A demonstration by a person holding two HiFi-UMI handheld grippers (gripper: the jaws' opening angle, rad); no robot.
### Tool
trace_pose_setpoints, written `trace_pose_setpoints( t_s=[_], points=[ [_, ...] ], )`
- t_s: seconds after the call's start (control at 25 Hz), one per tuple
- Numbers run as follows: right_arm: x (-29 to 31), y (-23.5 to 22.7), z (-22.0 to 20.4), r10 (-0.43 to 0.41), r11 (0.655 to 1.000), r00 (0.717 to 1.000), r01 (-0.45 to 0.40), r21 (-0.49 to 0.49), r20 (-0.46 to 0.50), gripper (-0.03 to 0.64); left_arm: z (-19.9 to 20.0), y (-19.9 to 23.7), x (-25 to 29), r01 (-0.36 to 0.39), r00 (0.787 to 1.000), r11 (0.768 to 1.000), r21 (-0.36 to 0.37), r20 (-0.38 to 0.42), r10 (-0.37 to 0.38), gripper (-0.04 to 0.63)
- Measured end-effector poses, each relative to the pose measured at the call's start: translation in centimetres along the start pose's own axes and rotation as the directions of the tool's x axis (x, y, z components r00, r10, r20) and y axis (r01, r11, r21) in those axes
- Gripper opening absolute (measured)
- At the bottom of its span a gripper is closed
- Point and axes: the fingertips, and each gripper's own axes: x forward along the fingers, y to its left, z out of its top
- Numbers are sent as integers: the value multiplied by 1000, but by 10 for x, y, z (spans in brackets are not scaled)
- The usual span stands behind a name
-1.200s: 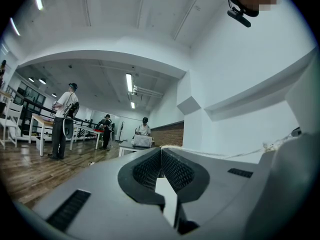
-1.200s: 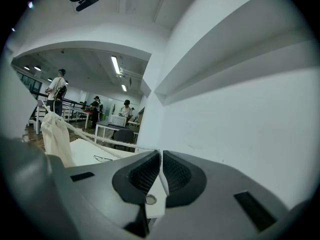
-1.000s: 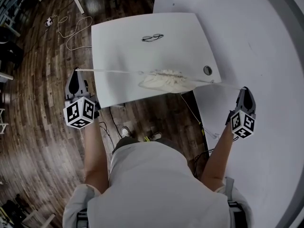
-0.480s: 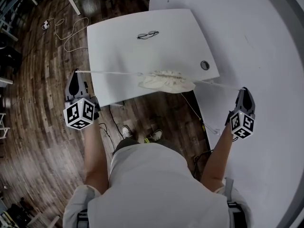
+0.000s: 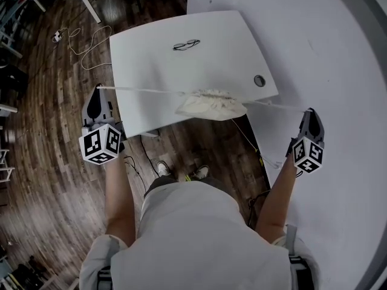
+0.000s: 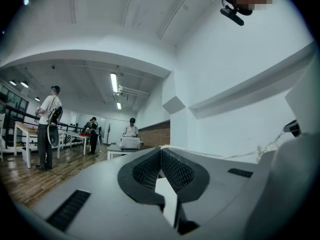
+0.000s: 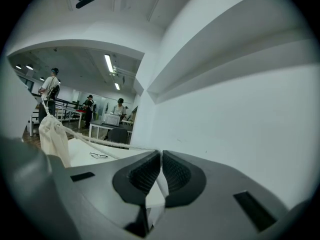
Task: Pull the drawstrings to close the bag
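A cream drawstring bag (image 5: 208, 103) lies bunched at the front edge of the white table (image 5: 157, 53), its mouth gathered. One white cord (image 5: 139, 90) runs taut from it to my left gripper (image 5: 97, 91), which hangs beyond the table's left edge with its jaws shut on the cord's end. Another cord (image 5: 275, 106) stretches right to my right gripper (image 5: 310, 111), shut on it. In the right gripper view the cord (image 7: 100, 141) leads from the closed jaws (image 7: 160, 154) to the bag (image 7: 52, 134). In the left gripper view the jaws (image 6: 161, 150) are pressed together.
A pair of glasses (image 5: 186, 44) lies at the table's far side, and a round cable hole (image 5: 259, 80) sits near its right corner. A loose cable (image 5: 91, 38) lies on the wooden floor. A white curved wall (image 5: 326, 47) fills the right. People (image 6: 50, 126) stand far off.
The bag has slid a little toward the table's front edge. Both grippers keep their hold and both cords stay taut.
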Motion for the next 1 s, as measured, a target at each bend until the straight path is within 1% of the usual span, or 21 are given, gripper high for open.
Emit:
trace_pose_setpoints(
  t_s=[0.16, 0.28, 0.4, 0.52, 0.64, 0.72, 0.84, 0.92, 1.0],
  points=[
    [-3, -4, 15, -21, 1000, 999, 22, -11, 28, 41, 27, -6, 0, 36, 998, 999, 12, 43, -37, 17],
    [-11, 0, 28, -17, 1000, 999, 18, -23, 39, 43, 42, -6, -3, 81, 995, 997, -15, 53, -80, 17],
    [-11, 13, 37, 26, 998, 999, -24, -50, 42, 43, 37, -22, 5, 170, 985, 983, -71, 18, -169, 18],
    [-14, 43, 49, 94, 994, 994, -90, -62, 59, 43, 30, -39, 8, 219, 975, 973, -72, -14, -221, 18],
    [-22, 70, 61, 126, 992, 989, -124, -32, 82, 43, 34, -44, 5, 239, 971, 966, -99, -6, -241, 18],
    [-22, 77, 65, 145, 989, 985, -145, -11, 94, 43, 37, -53, 5, 248, 968, 962, -116, 6, -249, 18],
    [-20, 78, 68, 171, 984, 979, -176, 30, 113, 43, 43, -72, 3, 262, 965, 958, -120, 26, -261, 18],
    [-30, 83, 73, 191, 978, 973, -200, 56, 131, 43, 49, -76, -6, 282, 959, 952, -118, 36, -280, 18],
    [-41, 91, 80, 213, 971, 966, -225, 75, 144, 43, 54, -74, -16, 303, 953, 946, -115, 29, -301, 18]
  ],
)
